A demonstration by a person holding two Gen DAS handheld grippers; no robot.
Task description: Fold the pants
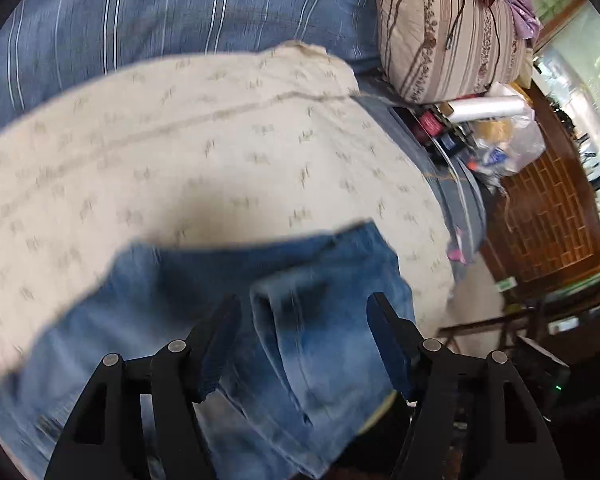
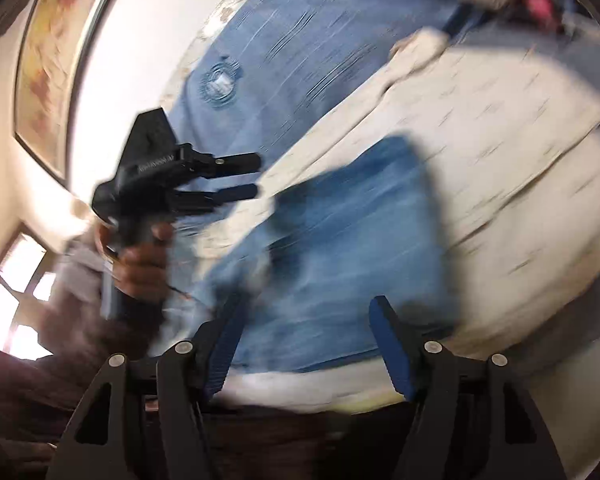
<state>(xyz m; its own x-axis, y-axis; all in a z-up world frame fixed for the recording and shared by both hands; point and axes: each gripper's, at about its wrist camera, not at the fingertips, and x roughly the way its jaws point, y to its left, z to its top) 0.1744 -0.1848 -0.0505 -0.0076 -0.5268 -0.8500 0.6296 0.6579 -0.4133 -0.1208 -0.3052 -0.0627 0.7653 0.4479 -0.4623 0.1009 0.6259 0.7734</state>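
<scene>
Right wrist view alone: left tongs (image 2: pixel 256 176) gaping, seemingly empty; right tongs (image 2: pixel 304 328) gaping over blurred jeans (image 2: pixel 340 220).

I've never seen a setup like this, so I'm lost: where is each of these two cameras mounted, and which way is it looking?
Left wrist view: sits on the left gripper, looking down its open fingers at the blue jeans on a cream patterned sheet, with a striped pillow beyond.
Right wrist view: sits on the right gripper, facing the jeans from another side; the person's hand holding the left gripper shows at left.
Shared: jeans, cream sheet, left gripper. Both blurred.
</scene>
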